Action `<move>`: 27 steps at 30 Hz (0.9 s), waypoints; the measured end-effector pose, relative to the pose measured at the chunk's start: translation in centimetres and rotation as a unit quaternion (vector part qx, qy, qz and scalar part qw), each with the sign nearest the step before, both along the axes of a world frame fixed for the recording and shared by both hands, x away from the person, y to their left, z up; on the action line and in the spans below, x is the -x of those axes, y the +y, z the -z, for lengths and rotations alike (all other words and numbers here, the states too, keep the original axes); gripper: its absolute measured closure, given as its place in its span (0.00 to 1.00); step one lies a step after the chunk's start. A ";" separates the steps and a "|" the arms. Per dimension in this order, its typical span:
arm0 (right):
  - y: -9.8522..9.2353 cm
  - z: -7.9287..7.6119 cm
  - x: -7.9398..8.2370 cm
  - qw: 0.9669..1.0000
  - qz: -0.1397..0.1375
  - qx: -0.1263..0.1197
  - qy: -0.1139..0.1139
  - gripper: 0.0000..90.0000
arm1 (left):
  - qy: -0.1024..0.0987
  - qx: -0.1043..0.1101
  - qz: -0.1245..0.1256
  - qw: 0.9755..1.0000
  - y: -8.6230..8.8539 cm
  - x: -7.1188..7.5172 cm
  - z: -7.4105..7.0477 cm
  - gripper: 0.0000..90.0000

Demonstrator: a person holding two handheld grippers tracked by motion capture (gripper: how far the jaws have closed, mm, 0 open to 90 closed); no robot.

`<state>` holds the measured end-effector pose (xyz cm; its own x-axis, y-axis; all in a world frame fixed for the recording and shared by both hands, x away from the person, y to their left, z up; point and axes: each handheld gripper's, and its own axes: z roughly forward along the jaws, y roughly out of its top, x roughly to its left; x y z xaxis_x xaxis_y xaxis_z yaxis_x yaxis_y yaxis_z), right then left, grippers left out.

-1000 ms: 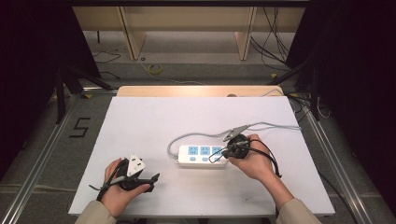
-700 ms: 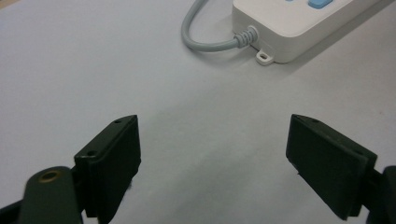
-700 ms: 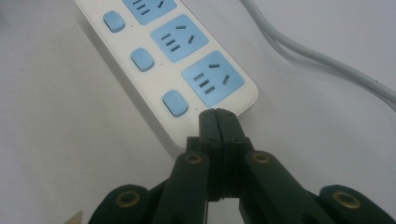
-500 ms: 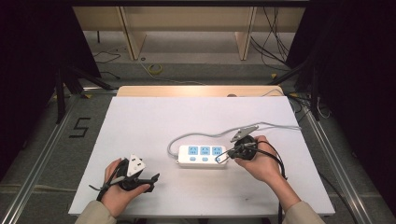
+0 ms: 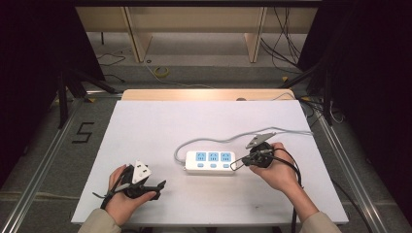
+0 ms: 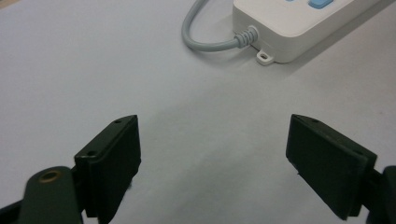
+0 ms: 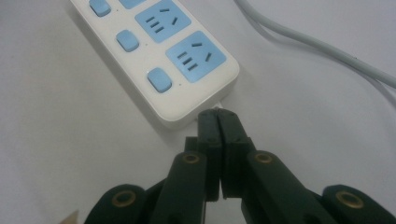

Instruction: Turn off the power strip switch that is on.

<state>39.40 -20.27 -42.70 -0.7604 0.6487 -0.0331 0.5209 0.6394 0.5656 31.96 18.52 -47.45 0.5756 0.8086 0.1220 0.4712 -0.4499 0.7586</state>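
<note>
A white power strip (image 5: 210,162) with blue sockets and blue buttons lies flat in the middle of the table. Its grey cable (image 5: 218,141) leaves the left end and loops back toward the right. My right gripper (image 5: 236,165) is shut, and its joined tips (image 7: 218,116) touch the near end of the power strip (image 7: 154,60). My left gripper (image 5: 153,182) rests at the front left of the table, apart from the strip. Its jaws stand wide open (image 6: 215,158) over bare table, with the power strip's cable end (image 6: 299,28) farther ahead.
The white table top (image 5: 145,131) has a wooden strip (image 5: 204,94) along its far edge. The grey cable (image 7: 317,46) runs off toward the right edge. Metal rails, dark stands and floor cables surround the table.
My right hand has shifted slightly to the right while its shut tips stay at the strip's end. The left gripper and the strip have not moved.
</note>
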 end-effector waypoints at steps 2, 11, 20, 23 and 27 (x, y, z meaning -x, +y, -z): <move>-0.2 0.0 0.0 1.000 -0.001 0.000 -0.002 0.99 | 0.000 0.001 0.000 1.000 0.0 0.0 0.0 0.20; -1.3 0.0 0.5 1.000 0.007 -0.008 -0.007 0.95 | 0.000 0.001 -0.001 1.000 0.0 0.0 0.0 0.20; -2.8 0.5 0.8 0.999 0.021 -0.023 -0.012 0.87 | 0.001 0.000 -0.001 1.000 0.0 0.0 0.0 0.20; -3.3 0.7 1.0 0.999 0.027 -0.027 -0.012 0.83 | 0.001 0.000 -0.001 1.000 0.0 0.0 0.0 0.20; -4.0 1.0 1.3 0.999 0.031 -0.036 -0.016 0.76 | 0.001 0.000 -0.001 1.000 0.0 0.0 0.1 0.20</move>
